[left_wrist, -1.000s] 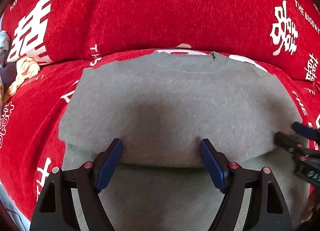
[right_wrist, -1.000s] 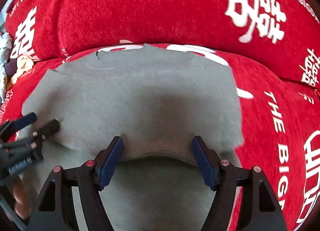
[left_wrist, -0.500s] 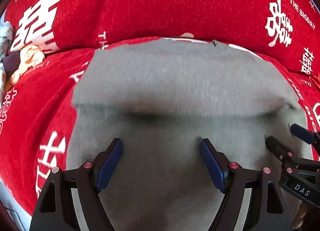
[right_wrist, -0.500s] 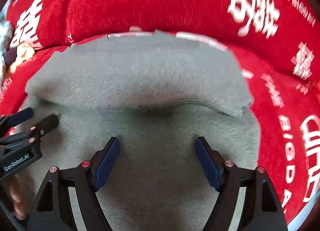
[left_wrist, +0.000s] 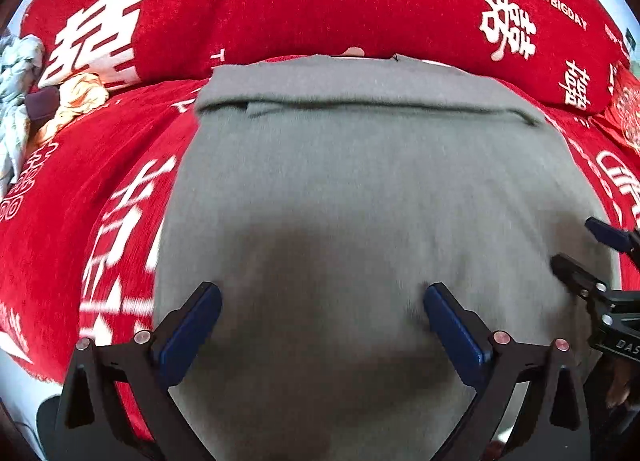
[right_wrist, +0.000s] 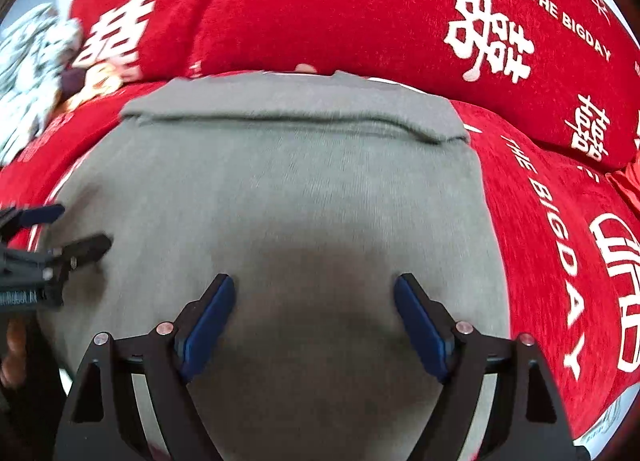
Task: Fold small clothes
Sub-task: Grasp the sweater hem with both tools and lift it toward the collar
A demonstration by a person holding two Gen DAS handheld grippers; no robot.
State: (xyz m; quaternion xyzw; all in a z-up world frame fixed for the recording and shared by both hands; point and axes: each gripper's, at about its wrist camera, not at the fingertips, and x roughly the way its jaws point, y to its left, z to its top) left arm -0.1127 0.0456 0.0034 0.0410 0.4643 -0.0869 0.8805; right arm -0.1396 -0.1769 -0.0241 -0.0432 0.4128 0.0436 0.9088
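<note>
Evidently one fold is laid across the grey garment (left_wrist: 360, 189) toward 12 o'clock; further folds remain, while left gripper (left_wrist: 322, 317) and right gripper (right_wrist: 316, 309) are held agape, empty.

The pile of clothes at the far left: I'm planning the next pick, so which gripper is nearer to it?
Left. The left gripper hangs over the grey garment's left half, on the pile's side; the right gripper is over its right half.
</note>
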